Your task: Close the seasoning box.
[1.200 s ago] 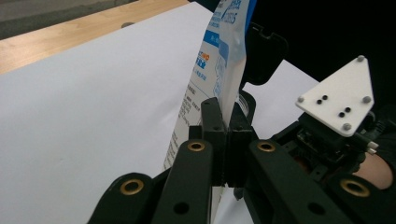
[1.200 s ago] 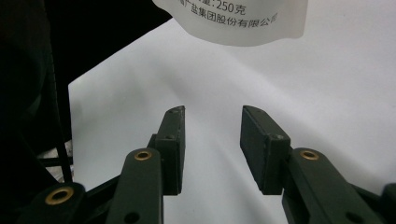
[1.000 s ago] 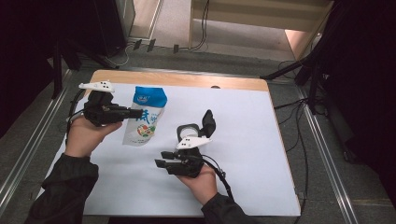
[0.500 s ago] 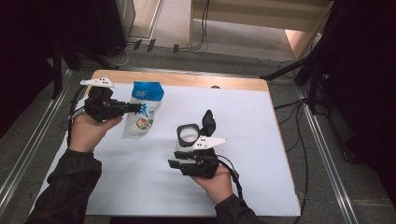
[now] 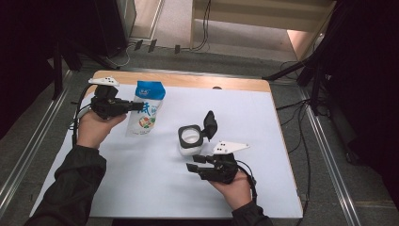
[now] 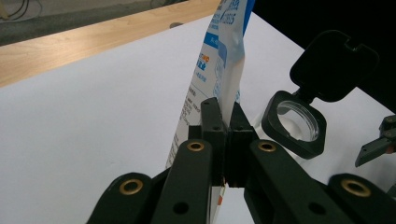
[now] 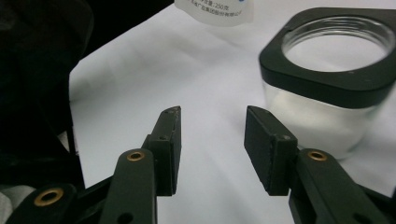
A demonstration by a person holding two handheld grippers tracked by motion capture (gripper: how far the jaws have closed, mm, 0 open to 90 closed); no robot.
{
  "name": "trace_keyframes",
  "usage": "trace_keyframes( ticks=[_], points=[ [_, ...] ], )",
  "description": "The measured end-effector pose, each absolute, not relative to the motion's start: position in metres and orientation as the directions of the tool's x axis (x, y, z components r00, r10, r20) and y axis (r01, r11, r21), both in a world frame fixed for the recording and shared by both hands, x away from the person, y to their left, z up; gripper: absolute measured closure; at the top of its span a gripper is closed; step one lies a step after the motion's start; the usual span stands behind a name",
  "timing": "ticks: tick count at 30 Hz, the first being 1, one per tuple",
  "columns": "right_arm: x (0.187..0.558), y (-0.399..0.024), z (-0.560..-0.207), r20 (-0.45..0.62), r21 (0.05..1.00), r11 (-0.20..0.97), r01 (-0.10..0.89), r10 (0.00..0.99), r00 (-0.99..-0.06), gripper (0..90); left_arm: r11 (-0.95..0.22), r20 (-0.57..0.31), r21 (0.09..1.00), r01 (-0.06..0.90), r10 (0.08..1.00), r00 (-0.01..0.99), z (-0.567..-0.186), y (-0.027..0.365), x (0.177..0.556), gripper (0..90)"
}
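Open-lidded jar (image 5: 191,139) and pouch (image 5: 145,108) mid-table, bare white surface (image 5: 141,188) nearer

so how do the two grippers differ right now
The left gripper is shut on the edge of the blue and white bag; the right gripper is open and holds nothing. The left gripper is up off the table with the bag; the right gripper sits low beside the glass jar, whose black lid is flipped open. Both are black, hand-held, and carry a grey plate on top.
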State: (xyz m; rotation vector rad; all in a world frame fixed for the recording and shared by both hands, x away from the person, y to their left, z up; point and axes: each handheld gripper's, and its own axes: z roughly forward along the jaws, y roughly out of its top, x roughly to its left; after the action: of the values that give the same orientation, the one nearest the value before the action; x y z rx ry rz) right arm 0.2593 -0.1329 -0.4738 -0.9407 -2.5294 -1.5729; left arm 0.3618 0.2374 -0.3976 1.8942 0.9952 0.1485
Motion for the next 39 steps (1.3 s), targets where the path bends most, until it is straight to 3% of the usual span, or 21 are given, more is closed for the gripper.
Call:
trace_keyframes(
  ticks=[12, 21, 30, 39],
  points=[
    [0.268, -0.169, -0.474, 0.323, 0.797, 0.270, 0.541, 0.566, -0.759, 57.7, -0.228, -0.244, 0.799, 0.557, 0.722, 0.647, -0.419, 0.239, 0.374, 90.0],
    [0.280, -0.180, -0.473, 0.317, 0.794, 0.262, 0.548, 0.590, -0.742, 57.7, -0.228, -0.262, 0.785, 0.576, 0.720, 0.642, -0.428, 0.245, 0.375, 90.0],
    [0.288, -0.188, -0.475, 0.317, 0.793, 0.252, 0.554, 0.607, -0.729, 59.0, -0.212, -0.286, 0.777, 0.593, 0.720, 0.632, -0.434, 0.257, 0.365, 89.7],
    [0.301, -0.200, -0.473, 0.317, 0.797, 0.227, 0.559, 0.631, -0.709, 59.3, -0.267, -0.226, 0.786, 0.558, 0.716, 0.661, -0.443, 0.261, 0.348, 87.6]
  ],
)
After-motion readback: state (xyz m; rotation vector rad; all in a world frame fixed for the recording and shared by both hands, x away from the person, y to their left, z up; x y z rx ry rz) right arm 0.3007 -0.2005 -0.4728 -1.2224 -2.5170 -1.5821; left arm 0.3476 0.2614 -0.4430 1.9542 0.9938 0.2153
